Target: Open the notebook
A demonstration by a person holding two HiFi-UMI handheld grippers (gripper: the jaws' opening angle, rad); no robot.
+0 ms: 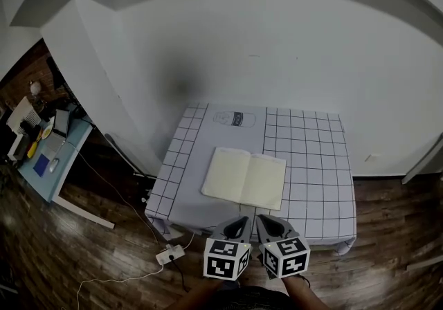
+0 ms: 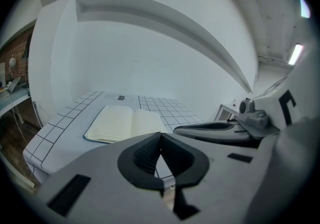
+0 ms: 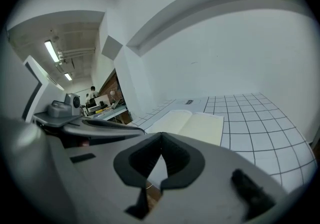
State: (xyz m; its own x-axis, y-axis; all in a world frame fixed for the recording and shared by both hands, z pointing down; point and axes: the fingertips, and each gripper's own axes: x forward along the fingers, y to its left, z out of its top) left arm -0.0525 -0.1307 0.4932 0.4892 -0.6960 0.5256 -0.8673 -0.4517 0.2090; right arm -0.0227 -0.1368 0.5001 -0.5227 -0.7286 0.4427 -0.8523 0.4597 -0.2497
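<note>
Cream pages face up at us: the notebook (image 1: 243,178) lies open and flat near the middle of the table (image 1: 311,163), its spine running away from us and one page spread to each side. In the left gripper view we see a thin dark edge of cover around the left page. The table wears a white cloth printed with a black grid. The notebook rests mostly on a plain band of that cloth, with grid squares to either side. A small printed label (image 1: 234,119) sits on the plain band near the far edge.

We hold both grippers side by side at the near edge of the table, close to each other and clear of the notebook. The left gripper (image 1: 242,220) has its jaws pressed together, dark pads meeting at the tips, with nothing between them. The right gripper (image 1: 267,220) is closed in the same way and also empty. Each carries its marker cube on the end nearest us.

Below us the floor (image 1: 83,260) is dark wood. A white power strip (image 1: 169,254) with its cable lies on it just off the table's near left corner. At the far left stands a light blue desk (image 1: 52,163) cluttered with small things we cannot make out. A white wall (image 1: 277,46) rises behind the table.
</note>
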